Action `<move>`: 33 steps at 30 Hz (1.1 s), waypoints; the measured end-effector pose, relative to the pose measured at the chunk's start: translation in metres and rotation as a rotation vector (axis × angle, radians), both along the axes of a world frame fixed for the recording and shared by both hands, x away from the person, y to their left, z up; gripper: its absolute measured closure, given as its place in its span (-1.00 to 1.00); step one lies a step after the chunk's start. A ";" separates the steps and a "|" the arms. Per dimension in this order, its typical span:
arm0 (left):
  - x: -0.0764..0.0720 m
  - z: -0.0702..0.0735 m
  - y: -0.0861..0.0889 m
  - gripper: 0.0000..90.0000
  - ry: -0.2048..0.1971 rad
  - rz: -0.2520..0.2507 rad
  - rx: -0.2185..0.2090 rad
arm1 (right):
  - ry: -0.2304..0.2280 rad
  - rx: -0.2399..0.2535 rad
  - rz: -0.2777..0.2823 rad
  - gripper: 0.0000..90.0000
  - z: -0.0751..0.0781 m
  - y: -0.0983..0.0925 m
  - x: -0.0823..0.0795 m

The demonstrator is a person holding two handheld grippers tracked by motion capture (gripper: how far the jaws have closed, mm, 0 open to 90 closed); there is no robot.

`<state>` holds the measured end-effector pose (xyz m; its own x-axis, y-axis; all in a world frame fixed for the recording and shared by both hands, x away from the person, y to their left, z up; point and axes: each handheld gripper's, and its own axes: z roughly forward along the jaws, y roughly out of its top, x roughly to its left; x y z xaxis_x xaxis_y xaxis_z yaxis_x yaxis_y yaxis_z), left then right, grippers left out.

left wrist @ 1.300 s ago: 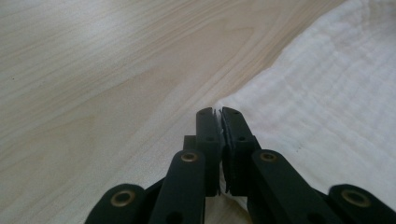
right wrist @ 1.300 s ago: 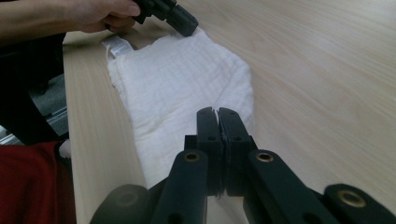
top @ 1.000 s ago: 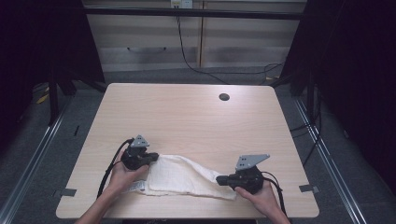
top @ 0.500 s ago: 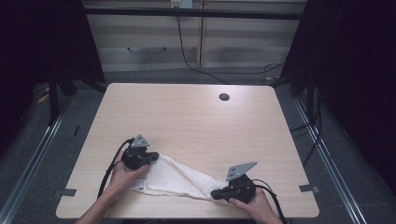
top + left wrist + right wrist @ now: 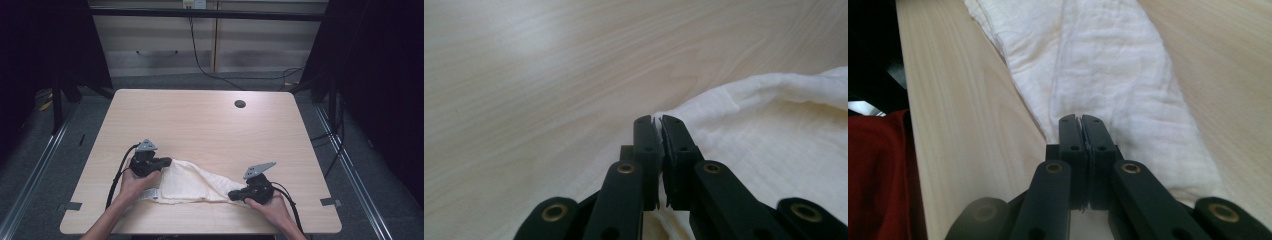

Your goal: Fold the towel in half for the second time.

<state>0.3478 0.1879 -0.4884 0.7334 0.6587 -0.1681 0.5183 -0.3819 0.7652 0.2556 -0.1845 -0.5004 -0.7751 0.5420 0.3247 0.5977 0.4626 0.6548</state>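
A white cloth (image 5: 192, 184) lies rumpled on the wooden table (image 5: 200, 125) near its front edge. My left gripper (image 5: 167, 162) is at the cloth's left end, its jaws shut on a corner of the cloth (image 5: 744, 130); the left gripper (image 5: 657, 121) pinches a thin edge of fabric. At the cloth's right end my right gripper (image 5: 233, 195) is low on the table and shut on the cloth (image 5: 1108, 65), with the right gripper (image 5: 1080, 120) clamping the narrow end. The cloth stretches between the two grippers.
A small dark round hole (image 5: 240, 104) sits in the far right part of the tabletop. The table's front edge (image 5: 913, 140) lies close beside the right gripper, with red fabric (image 5: 878, 175) below it. Cables trail from both grippers.
The right gripper has moved toward the front edge and a little left, sinking lower and drawing the cloth's right end with it. The left gripper has stayed put.
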 end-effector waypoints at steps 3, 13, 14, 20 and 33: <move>0.000 0.006 0.003 0.91 -0.033 0.014 -0.020 | -0.010 -0.034 -0.018 0.97 0.002 0.000 0.007; 0.006 0.034 -0.010 0.92 -0.131 -0.010 -0.076 | -0.008 -0.068 -0.079 0.98 0.004 -0.005 0.034; 0.005 0.037 -0.011 0.92 -0.142 -0.019 -0.077 | -0.011 -0.067 -0.088 0.98 0.004 -0.007 0.037; -0.008 0.043 -0.019 0.92 -0.176 -0.070 -0.071 | -0.024 -0.053 -0.115 0.98 0.002 -0.010 0.041; -0.050 0.011 -0.007 0.92 -0.105 -0.212 0.024 | -0.046 -0.064 -0.119 0.98 0.002 -0.008 0.038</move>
<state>0.2979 0.1810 -0.4770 0.8684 0.4910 -0.0695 0.3424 -0.4922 0.8003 0.2941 -0.1925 -0.4980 -0.7172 0.6496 0.2522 0.6213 0.4321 0.6537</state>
